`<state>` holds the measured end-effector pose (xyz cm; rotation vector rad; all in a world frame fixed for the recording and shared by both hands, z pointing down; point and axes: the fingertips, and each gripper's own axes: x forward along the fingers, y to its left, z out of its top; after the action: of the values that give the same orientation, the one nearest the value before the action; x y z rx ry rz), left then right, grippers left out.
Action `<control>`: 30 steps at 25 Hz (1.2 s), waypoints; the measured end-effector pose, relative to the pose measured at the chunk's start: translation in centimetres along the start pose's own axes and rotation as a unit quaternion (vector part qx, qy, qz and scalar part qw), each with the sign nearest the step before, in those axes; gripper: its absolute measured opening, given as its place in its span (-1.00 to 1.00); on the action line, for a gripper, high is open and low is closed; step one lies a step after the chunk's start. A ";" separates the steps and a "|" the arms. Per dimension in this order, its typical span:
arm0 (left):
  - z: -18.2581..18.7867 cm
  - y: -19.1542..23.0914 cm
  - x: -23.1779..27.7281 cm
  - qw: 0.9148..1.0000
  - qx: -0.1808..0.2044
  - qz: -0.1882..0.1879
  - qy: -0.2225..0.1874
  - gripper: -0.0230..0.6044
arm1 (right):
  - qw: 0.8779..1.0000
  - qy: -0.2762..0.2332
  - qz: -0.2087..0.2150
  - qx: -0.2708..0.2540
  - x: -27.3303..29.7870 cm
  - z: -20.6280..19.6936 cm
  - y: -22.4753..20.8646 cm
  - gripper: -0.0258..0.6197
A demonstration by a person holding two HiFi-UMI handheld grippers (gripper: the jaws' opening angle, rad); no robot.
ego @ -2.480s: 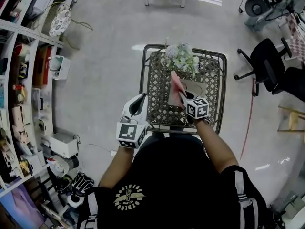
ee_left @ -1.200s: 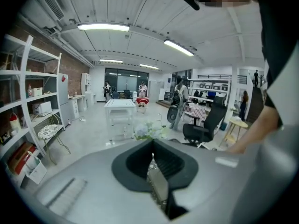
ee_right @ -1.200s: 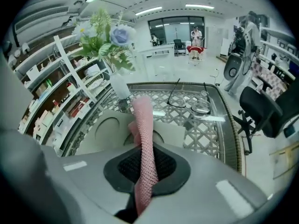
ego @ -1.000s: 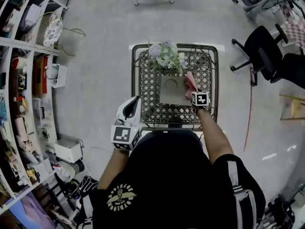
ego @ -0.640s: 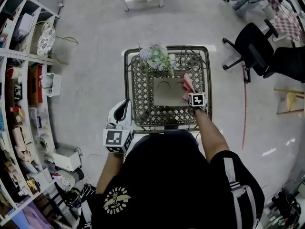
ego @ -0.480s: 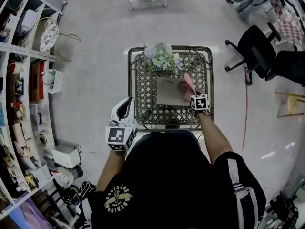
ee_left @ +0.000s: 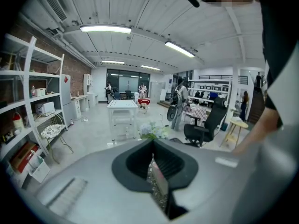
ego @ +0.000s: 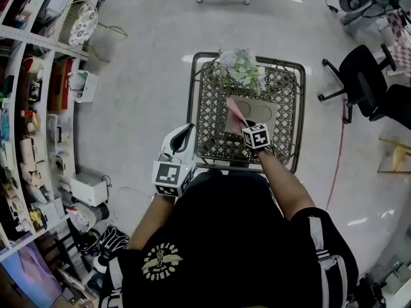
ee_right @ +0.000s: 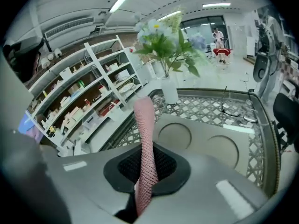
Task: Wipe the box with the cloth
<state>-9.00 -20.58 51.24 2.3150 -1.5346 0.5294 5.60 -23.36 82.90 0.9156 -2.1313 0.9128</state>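
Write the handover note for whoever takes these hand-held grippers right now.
Right hand-held gripper: shut on the pink cloth, at the left edge of the box.
Left hand-held gripper: shut, empty, by the near-left corner of the lattice table.
Box flat on that table, flower vase behind.
Done: cloth gripped, at the box.
Left: wipe the top; progress so far cannot be told.

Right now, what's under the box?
The box lies flat on the lattice-top table. The lattice directly beneath it is covered, so anything lying between box and table can't be seen.
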 end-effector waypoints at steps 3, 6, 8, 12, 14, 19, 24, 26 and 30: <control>-1.0 0.8 -1.1 1.000 0.000 0.014 0.012 -0.93 | 0.999 0.027 0.004 -0.024 2.2 -0.3 1.6 -0.87; -1.8 2.0 -2.5 0.999 -0.003 0.031 0.022 -0.93 | 0.998 0.049 -0.004 -0.043 3.8 -1.1 2.2 -0.87; -2.3 2.8 -3.4 0.999 -0.005 0.042 0.026 -0.93 | 0.997 0.061 -0.012 -0.043 4.7 -1.7 2.1 -0.87; -3.0 3.2 -4.3 0.998 -0.007 0.052 0.026 -0.93 | 0.996 0.075 -0.027 -0.036 4.9 -2.7 0.7 -0.87; -3.1 3.2 -4.3 0.998 -0.007 0.049 0.025 -0.93 | 0.996 0.076 -0.037 -0.033 4.4 -3.0 0.0 -0.87; -2.9 3.4 -4.0 0.999 -0.005 0.037 0.021 -0.93 | 0.995 0.081 -0.059 -0.019 2.9 -4.1 -1.9 -0.87; -2.1 1.9 -3.0 1.000 0.004 0.020 0.013 -0.93 | 0.993 0.085 -0.081 -0.002 0.9 -5.8 -4.5 -0.87; -1.9 1.3 -2.5 1.000 0.007 0.012 0.011 -0.93 | 0.992 0.085 -0.089 0.001 -0.1 -6.4 -5.6 -0.87; -1.3 0.3 -1.9 1.000 0.011 0.000 0.006 -0.93 | 0.990 0.083 -0.110 0.026 -2.1 -7.8 -8.1 -0.87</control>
<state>-10.10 -18.55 51.46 2.3249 -1.5315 0.5618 15.27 -20.73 88.38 1.0389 -1.8329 0.9028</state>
